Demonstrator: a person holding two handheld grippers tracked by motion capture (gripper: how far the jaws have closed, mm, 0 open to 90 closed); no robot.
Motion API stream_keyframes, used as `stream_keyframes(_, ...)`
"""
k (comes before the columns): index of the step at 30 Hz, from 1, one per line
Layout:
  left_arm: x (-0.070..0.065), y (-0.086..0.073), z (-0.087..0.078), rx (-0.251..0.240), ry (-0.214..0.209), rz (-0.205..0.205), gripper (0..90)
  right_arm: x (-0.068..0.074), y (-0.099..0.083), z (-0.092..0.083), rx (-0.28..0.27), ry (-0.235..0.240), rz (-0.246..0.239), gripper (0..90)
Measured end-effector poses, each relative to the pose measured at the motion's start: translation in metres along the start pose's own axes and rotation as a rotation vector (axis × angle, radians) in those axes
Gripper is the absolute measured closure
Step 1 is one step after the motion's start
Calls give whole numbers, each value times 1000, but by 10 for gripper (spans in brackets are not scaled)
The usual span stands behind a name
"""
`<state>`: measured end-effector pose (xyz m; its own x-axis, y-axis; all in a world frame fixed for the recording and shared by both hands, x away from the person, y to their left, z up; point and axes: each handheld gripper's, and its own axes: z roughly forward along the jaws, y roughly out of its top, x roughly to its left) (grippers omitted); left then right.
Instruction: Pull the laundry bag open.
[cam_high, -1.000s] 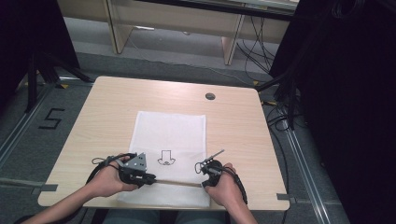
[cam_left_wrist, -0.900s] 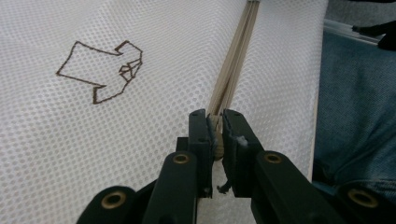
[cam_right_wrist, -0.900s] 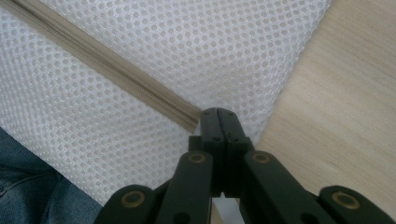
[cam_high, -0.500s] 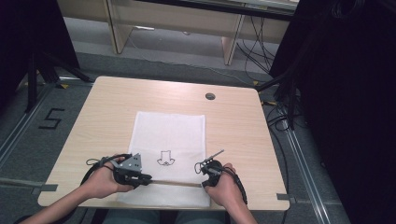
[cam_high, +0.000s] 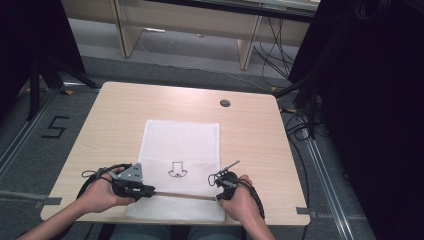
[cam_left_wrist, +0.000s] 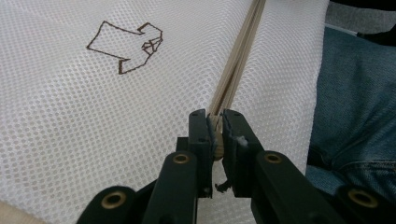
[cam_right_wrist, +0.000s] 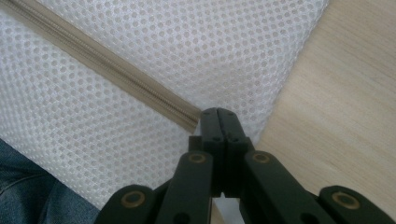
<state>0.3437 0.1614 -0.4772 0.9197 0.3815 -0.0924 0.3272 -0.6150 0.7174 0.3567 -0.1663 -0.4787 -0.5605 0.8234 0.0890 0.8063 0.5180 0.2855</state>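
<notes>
One white mesh bag (cam_high: 181, 150), one zipper (cam_high: 182, 195), two grippers, one table (cam_high: 115, 115).

Table (cam_high: 125, 107): bare wood left, right and far of the white mesh bag (cam_high: 182, 137), open for passage. Small round grommet (cam_high: 225, 103) far right of centre, flush. Near edge occupied: left gripper (cam_high: 148, 190) and right gripper (cam_high: 219, 196), both pinched onto the bag's beige zipper (cam_high: 182, 194).

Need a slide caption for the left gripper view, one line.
Left gripper shut on the beige zipper of a white mesh bag printed with a small shirt outline.
</notes>
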Motion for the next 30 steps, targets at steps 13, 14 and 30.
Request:
stream_keyframes(13,6,-11,-18,7,40,-1,818,0,0,0,7,2,6,900)
stream_keyframes(14,7,-12,-19,7,43,0,818,1,0,-1,14,4,20,900)
stream_keyframes(30,16,-32,-39,7,79,-41,818,2,0,-1,25,3,39,900)
